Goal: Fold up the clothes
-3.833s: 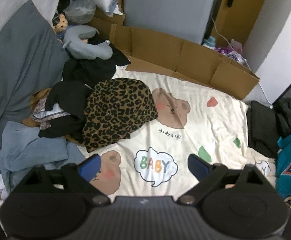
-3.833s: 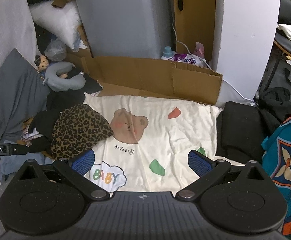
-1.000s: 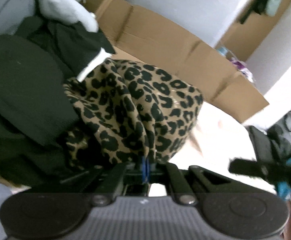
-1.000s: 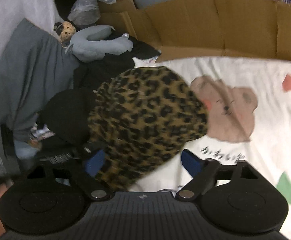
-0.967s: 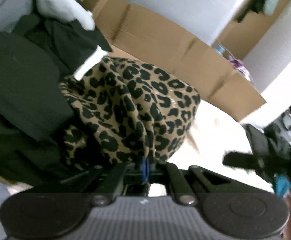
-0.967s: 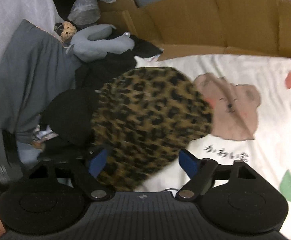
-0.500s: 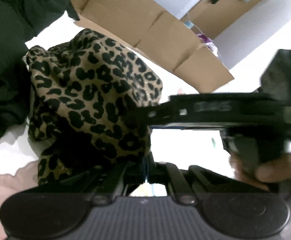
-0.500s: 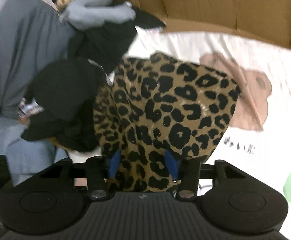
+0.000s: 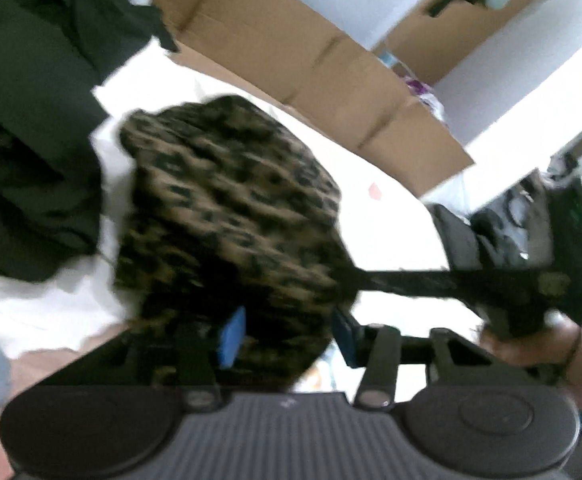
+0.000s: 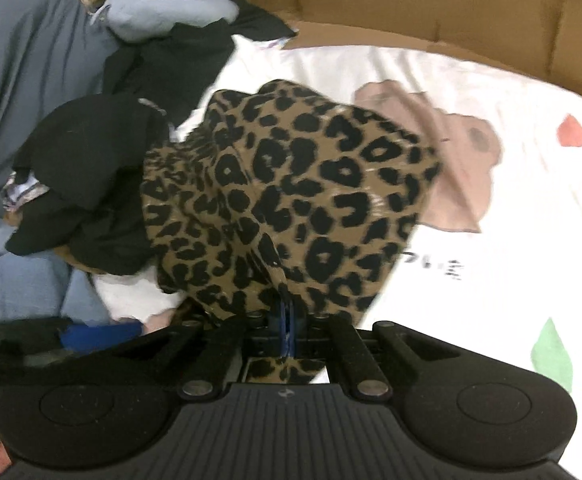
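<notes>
On the cream sheet (image 10: 511,200), bunched leopard-print garment (image 10: 291,192), lifted edge

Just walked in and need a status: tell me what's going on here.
A person with a gripper in each hand is starting to fold clothes. The right gripper is shut on the leopard-print garment, lifting it off the bear-print sheet. The left gripper is open around the same fabric. Dark clothes lie piled beside it.
</notes>
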